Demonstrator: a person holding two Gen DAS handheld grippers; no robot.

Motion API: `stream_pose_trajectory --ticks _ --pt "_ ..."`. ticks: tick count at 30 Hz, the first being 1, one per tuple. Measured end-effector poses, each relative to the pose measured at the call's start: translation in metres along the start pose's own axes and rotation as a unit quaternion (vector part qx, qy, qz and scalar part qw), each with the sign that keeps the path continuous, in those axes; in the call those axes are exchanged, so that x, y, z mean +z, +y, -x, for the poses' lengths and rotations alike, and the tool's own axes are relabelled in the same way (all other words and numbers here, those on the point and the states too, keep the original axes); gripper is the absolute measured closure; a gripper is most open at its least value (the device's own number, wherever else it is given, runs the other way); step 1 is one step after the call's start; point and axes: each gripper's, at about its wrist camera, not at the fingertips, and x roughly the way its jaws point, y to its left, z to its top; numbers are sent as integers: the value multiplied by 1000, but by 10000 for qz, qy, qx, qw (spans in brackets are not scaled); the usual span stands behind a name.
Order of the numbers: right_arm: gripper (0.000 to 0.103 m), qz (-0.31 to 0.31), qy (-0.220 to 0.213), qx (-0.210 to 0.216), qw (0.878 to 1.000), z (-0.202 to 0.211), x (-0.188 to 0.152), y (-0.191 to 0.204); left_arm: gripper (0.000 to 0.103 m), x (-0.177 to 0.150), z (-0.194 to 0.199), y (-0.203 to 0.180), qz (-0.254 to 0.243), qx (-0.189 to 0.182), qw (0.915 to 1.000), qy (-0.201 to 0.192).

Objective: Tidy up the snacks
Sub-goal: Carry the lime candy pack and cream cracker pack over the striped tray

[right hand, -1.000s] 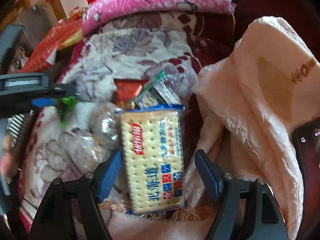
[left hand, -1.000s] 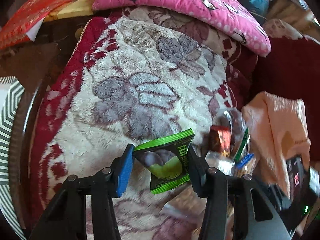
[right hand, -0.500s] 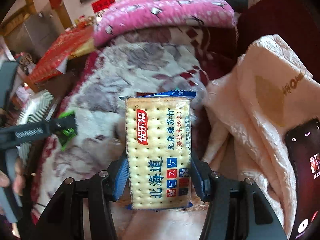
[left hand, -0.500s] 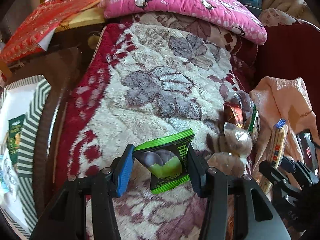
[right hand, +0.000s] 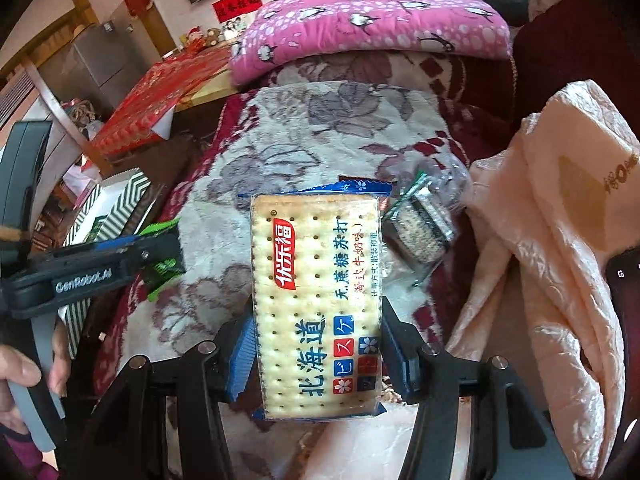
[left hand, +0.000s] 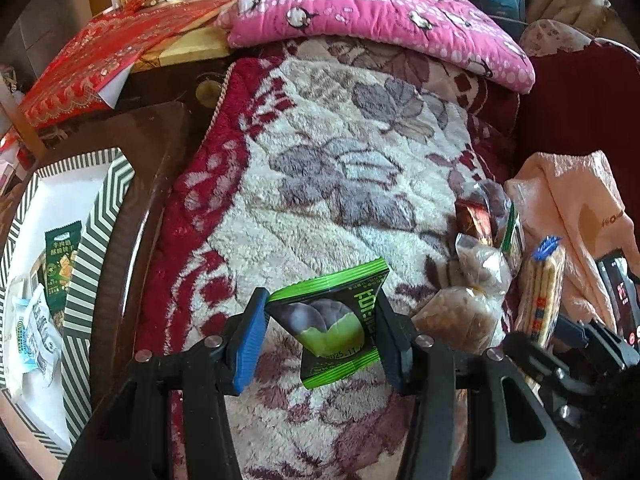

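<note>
The striped box (left hand: 100, 216) at the left holds a green snack bag (left hand: 60, 256) and a white packet (left hand: 34, 332). The left gripper (left hand: 320, 334) clamps its fingers on a green wrapper (left hand: 334, 320) above the floral blanket (left hand: 320, 184). The right gripper (right hand: 316, 354) has its fingers closed on a cracker pack (right hand: 316, 300), lifted above the remaining snacks (left hand: 480, 264).

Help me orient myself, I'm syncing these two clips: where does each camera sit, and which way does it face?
Left wrist: on the left gripper, looking steeply down at the floral blanket; its fingers clamp a green packet.
Right wrist: on the right gripper, facing down past a cracker pack it clamps; a hand shows at left.
Shared: blanket, pink cushion, striped box, peach cloth, and each other's gripper.
</note>
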Motion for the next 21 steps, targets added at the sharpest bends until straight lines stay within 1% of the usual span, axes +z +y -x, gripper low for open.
stream_pose_trajectory --ticks 3,6,8,12,15,17,21 --pt "44 20 37 5 10000 0 1 2 54 2 0 -4 -86 141 9998 -61" --pt "44 9 18 100 9999 0 3 3 54 4 -4 -9 -129 186 9997 -9" --pt "44 105 2 42 9999 -1 3 6 54 3 -6 -13 -202 226 9995 -14" --pt "44 187 -16 -1 9998 -1 3 10 54 -2 -7 -16 -230 189 9996 -36" --pt "44 218 27 -48 9997 -4 2 13 54 -7 -6 -10 -190 137 9997 -36" --pt "44 201 108 5 9997 -7 1 16 54 -11 -2 -2 -146 131 9998 -38" --pt "44 148 227 111 9996 -11 1 23 54 -19 9 16 -117 224 9996 -128"
